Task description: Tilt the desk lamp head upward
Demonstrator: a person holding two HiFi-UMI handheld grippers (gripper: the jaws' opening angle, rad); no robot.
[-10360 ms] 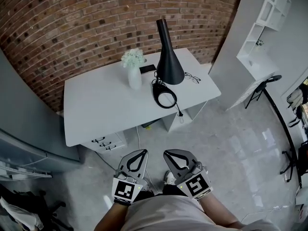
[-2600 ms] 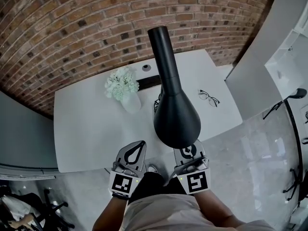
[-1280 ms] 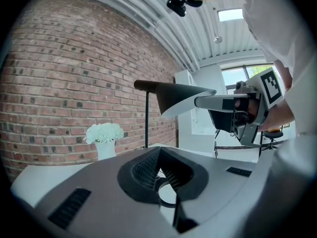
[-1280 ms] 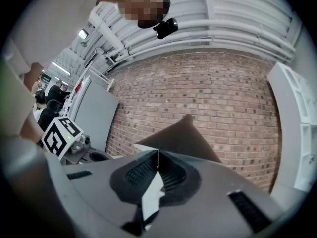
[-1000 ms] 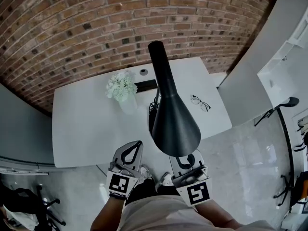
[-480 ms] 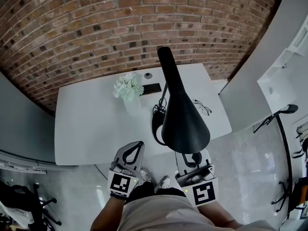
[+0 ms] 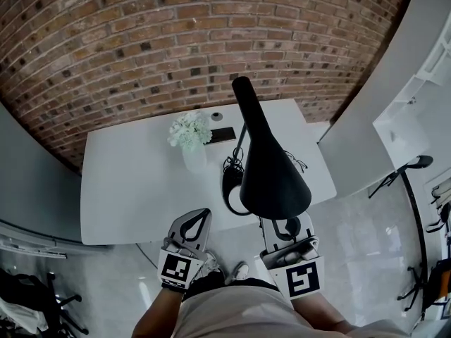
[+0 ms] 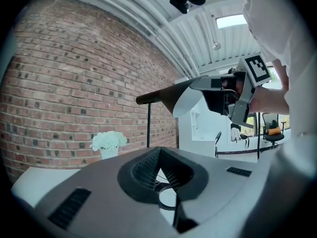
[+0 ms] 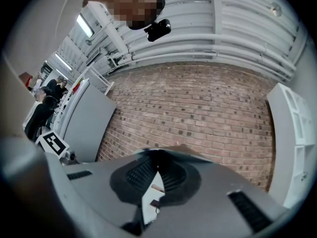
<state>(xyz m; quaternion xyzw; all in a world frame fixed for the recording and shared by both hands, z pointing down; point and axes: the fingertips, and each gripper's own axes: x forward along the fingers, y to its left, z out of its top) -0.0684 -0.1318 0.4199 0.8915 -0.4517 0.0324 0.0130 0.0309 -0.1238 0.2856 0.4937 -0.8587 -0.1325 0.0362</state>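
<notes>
The right gripper's jaws pinched only the lamp head's thin rim, the left gripper's pressed together empty, so the rim risked slipping free.

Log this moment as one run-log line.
step: tilting lamp head | right gripper: shut on lamp head rim | left gripper: shut, empty, in front of desk | lamp head: roughly level
</notes>
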